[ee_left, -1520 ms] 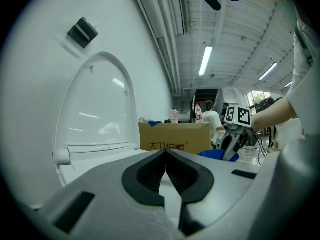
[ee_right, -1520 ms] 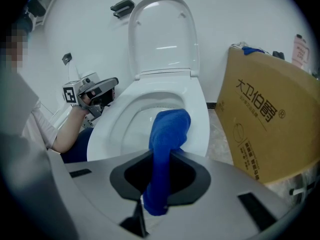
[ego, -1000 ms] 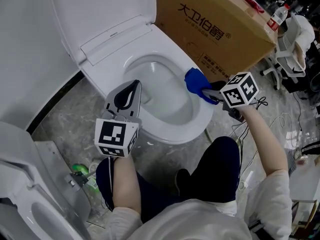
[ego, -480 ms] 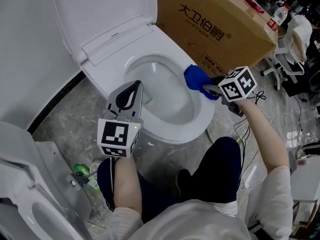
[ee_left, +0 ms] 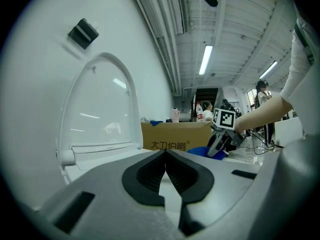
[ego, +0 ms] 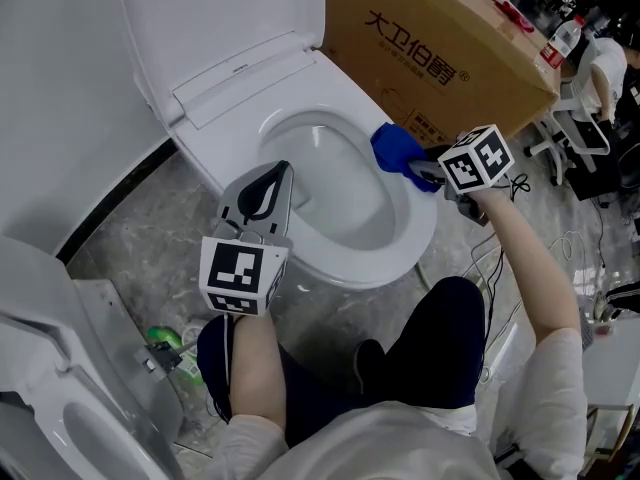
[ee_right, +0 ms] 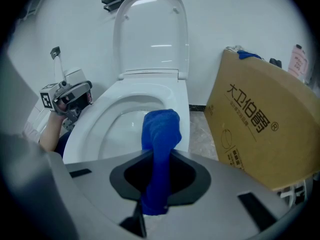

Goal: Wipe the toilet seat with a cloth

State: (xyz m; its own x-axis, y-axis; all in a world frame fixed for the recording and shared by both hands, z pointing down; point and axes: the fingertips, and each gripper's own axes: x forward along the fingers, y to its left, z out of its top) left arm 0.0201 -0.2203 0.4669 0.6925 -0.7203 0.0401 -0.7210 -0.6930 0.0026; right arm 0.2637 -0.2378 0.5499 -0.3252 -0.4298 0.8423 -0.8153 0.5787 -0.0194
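the blue cloth [ego: 393, 148] is clamped in the right claw [ego: 418, 172] and is held at the right edge of the toilet seat [ego: 405, 240], on the side nearest the cardboard box [ego: 450, 43]. in the right gripper view the cloth is seen pinched between the jaws, its free end bunched over the rim. the left claw [ego: 277, 178] is held over the seat's left edge, its jaws brought together with nothing between them. the lid [ego: 200, 8] is stood upright.
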